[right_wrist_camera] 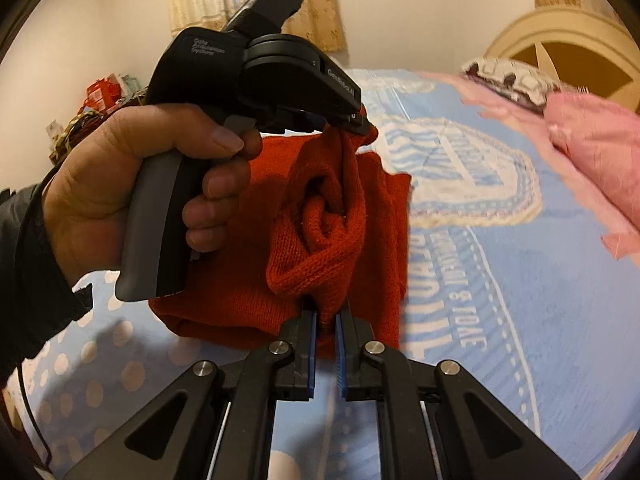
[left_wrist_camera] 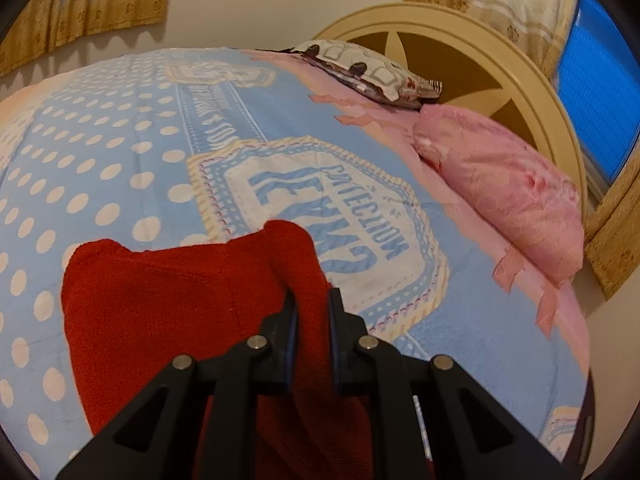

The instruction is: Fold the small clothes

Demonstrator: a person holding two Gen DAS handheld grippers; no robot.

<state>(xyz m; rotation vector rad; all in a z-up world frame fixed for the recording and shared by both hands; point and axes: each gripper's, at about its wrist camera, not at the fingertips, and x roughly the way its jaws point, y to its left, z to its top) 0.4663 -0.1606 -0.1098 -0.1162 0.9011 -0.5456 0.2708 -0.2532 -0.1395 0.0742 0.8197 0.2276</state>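
While both units grip cloth, the red knit garment [left_wrist_camera: 160, 312] hangs bunched between them above the bed [left_wrist_camera: 120, 160]. Left hand-held gripper [left_wrist_camera: 312, 320]: jaws clamped on a raised fold of the garment, with the rest spreading to its left and below onto the dotted blue bedspread. Right hand-held gripper [right_wrist_camera: 327, 320]: jaws pinched on a thick rolled knit edge directly ahead of its tips. From the right wrist view, the left unit sits ahead and up-left, held by the person's left hand [right_wrist_camera: 132, 184], its tip biting the garment's upper edge. Cloth between the two grips is slack and twisted. Pink pillow [left_wrist_camera: 500, 192] lies far right of the left hand-held gripper, a patterned pillow [left_wrist_camera: 368, 68] beyond it, against the headboard [left_wrist_camera: 460, 44].
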